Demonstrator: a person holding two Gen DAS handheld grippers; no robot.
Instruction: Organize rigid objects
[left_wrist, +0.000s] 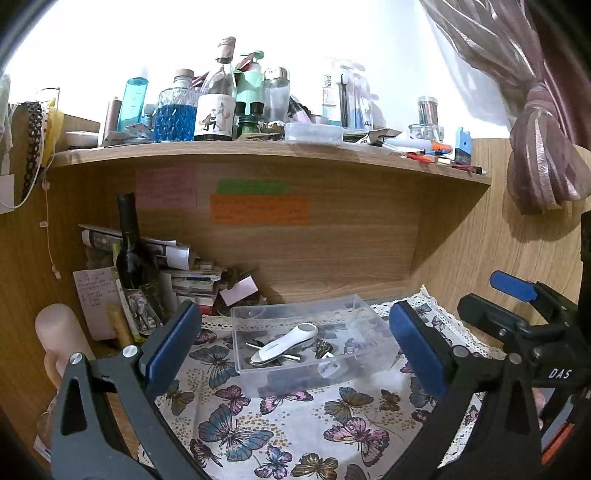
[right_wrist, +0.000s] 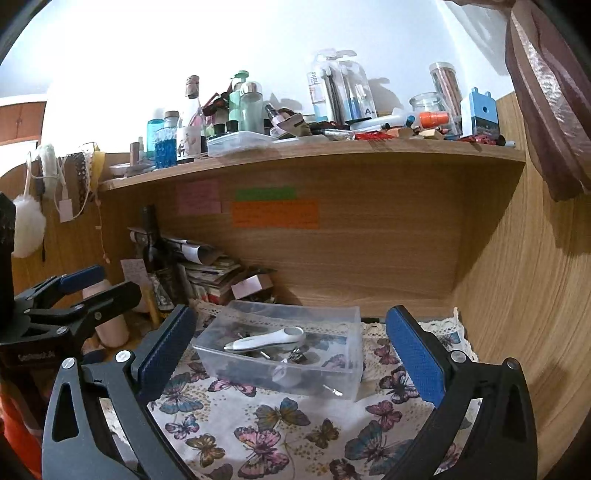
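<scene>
A clear plastic box (left_wrist: 373, 354) (right_wrist: 343, 373) stands on the butterfly cloth (left_wrist: 280, 435) (right_wrist: 258, 432) under the shelf. In it lie a white and silver handheld device (left_wrist: 284, 343) (right_wrist: 264, 339) and several small dark and metal pieces. My left gripper (left_wrist: 293, 350) is open and empty, its blue pads either side of the box, nearer to me. My right gripper (right_wrist: 290, 354) is open and empty, likewise in front of the box. The right gripper also shows in the left wrist view (left_wrist: 517, 306) at the right; the left gripper shows in the right wrist view (right_wrist: 74, 295) at the left.
A wooden shelf (left_wrist: 258, 158) (right_wrist: 314, 155) above carries bottles, jars and pens. A dark wine bottle (left_wrist: 131, 247) (right_wrist: 151, 240), stacked papers (left_wrist: 192, 280) and a pink candle (left_wrist: 62, 332) crowd the left corner. A curtain (left_wrist: 539, 147) hangs at the right. Wooden walls close both sides.
</scene>
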